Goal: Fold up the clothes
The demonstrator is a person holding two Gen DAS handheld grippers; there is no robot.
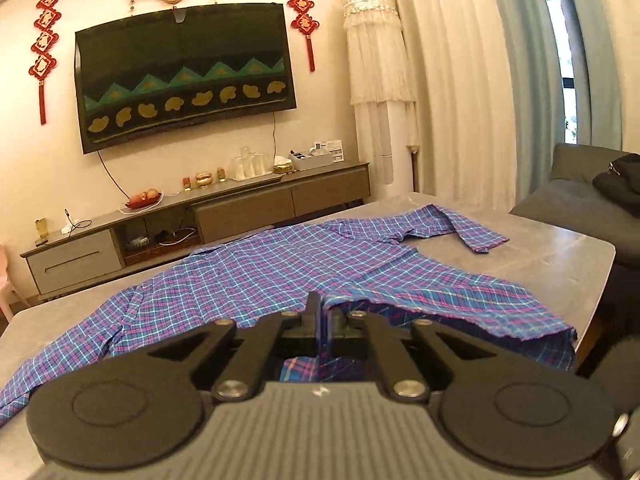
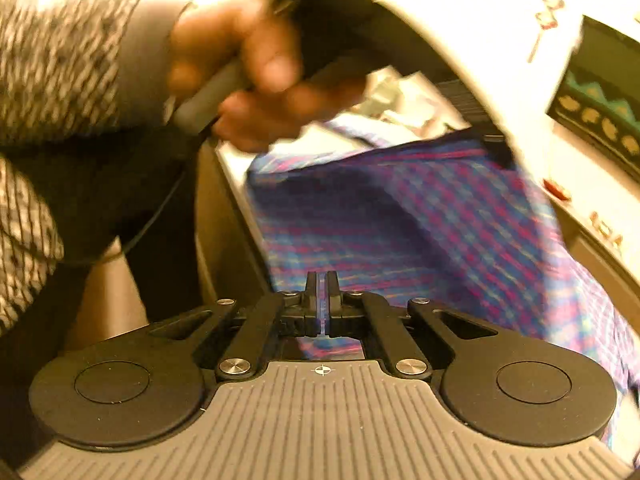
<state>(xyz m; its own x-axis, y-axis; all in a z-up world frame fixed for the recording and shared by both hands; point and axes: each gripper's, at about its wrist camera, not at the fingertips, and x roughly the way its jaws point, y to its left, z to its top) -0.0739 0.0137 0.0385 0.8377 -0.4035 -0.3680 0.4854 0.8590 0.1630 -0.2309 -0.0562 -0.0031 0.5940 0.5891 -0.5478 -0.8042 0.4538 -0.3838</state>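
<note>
Plaid shirt (image 1: 256,272) lies spread on the grey table (image 1: 560,252), body flat, long axis running away from me toward the far edge. One sleeve (image 1: 468,226) reaches out at the far right; the other trails off the near left corner. The near right hem is lifted off the tabletop into a raised fold, not flat like the rest.

My left gripper (image 1: 323,312): fingers pressed together on that lifted hem, plaid cloth visible between and below them. Shirt runs forward and left from this pinch.

My right gripper (image 2: 322,286): fingers nearly closed with a sliver of plaid in the gap, so pinching the shirt (image 2: 420,216) too, I judge. View badly blurred. My left hand (image 2: 256,80) shows above, so both grips sit close together on the same near edge.

Judgement: next fold carries this held edge across the body, leftward over the flat cloth. Both tongs equally near; left has the clearer line.

Beyond: TV cabinet (image 1: 200,212), covered television (image 1: 184,76), curtains (image 1: 460,80), sofa (image 1: 580,200).
</note>
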